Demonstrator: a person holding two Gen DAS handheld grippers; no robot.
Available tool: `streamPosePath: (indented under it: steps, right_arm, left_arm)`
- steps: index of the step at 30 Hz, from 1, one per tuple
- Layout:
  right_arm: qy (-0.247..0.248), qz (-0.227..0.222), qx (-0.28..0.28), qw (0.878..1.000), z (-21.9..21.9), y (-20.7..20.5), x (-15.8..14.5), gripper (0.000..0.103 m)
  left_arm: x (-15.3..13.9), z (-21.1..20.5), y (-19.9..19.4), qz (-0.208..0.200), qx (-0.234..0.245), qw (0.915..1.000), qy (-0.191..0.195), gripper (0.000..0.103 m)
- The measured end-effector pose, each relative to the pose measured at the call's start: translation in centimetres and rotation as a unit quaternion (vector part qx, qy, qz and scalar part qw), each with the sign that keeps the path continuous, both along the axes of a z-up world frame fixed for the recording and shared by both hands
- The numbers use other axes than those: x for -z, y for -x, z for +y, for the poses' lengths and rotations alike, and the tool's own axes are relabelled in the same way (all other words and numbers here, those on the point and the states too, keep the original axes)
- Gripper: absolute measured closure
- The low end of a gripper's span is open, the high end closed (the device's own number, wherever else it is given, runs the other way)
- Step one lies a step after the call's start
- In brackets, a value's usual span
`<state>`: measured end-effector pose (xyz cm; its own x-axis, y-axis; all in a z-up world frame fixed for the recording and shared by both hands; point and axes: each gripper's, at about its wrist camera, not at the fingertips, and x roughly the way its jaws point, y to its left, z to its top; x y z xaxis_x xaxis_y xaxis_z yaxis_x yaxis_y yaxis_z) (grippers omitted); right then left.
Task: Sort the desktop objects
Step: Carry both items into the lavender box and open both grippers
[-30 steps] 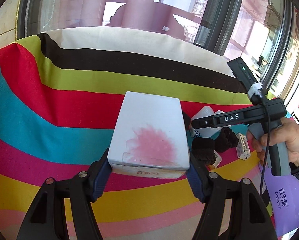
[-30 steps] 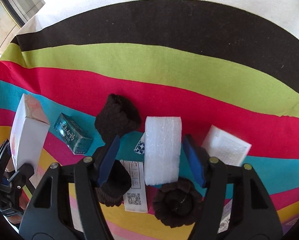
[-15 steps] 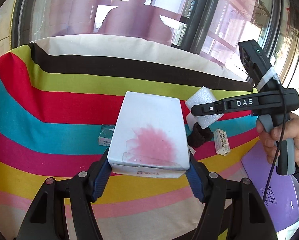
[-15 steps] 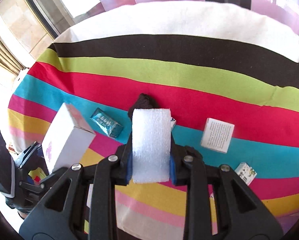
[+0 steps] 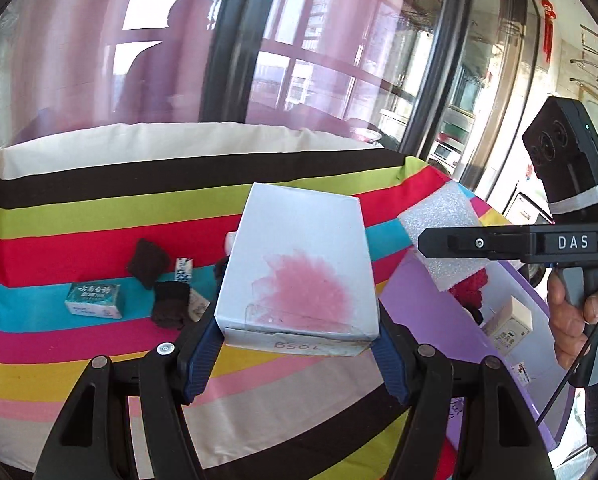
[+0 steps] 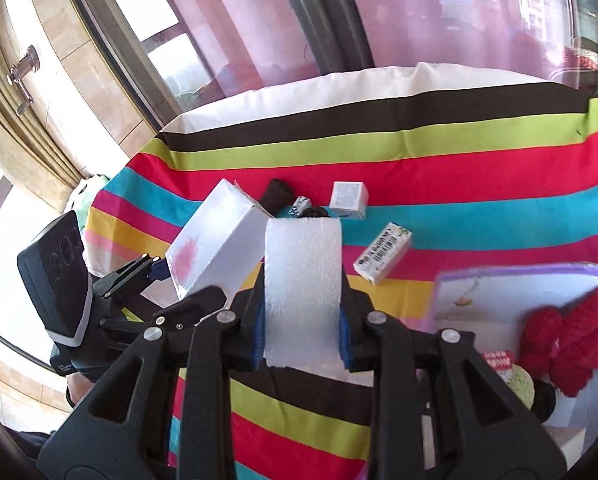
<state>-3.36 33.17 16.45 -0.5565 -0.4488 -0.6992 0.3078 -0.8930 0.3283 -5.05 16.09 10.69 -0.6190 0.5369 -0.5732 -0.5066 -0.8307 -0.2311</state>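
My left gripper (image 5: 295, 350) is shut on a white box with a pink stain (image 5: 299, 264) and holds it above the striped tablecloth (image 5: 99, 208). Between the pads of my right gripper (image 6: 301, 332) sits a white foam block (image 6: 303, 288), gripped and raised off the table. In the left wrist view the foam block (image 5: 443, 216) hangs over the near wall of a purple bin (image 5: 419, 320). In the right wrist view the white box (image 6: 215, 248) and left gripper (image 6: 155, 270) are just left of the foam.
The purple bin (image 6: 499, 272) holds a red knitted item (image 6: 567, 336) and small boxes. On the cloth lie a teal box (image 5: 95, 300), two dark knitted pieces (image 5: 149, 262), a small white box (image 6: 349, 200) and a barcode box (image 6: 383, 258). Windows stand behind the table.
My right gripper shut on the foam block and lifted it off the table. Both grippers rose and swung right, bringing the purple bin into view.
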Motion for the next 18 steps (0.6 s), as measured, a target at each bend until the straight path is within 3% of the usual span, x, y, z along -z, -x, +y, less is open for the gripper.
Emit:
streamPosePath:
  steps: [6,10,18]
  right_arm:
    - [0.018,0.022,0.070,0.997,6.7,-4.9,0.3,0.072]
    - [0.053,0.009,0.111,0.992,10.8,-7.2,1.4,0.072]
    - [0.086,0.012,0.161,0.983,14.5,-10.4,3.1,0.072]
  left_arm:
    - [-1.3,6.2,-2.5,0.015,0.068,0.9976,0.006,0.035]
    - [-1.9,9.7,-4.1,0.023,0.104,0.9942,0.014,0.035]
    - [-2.0,14.6,-6.5,0.026,0.160,0.9866,0.021,0.035]
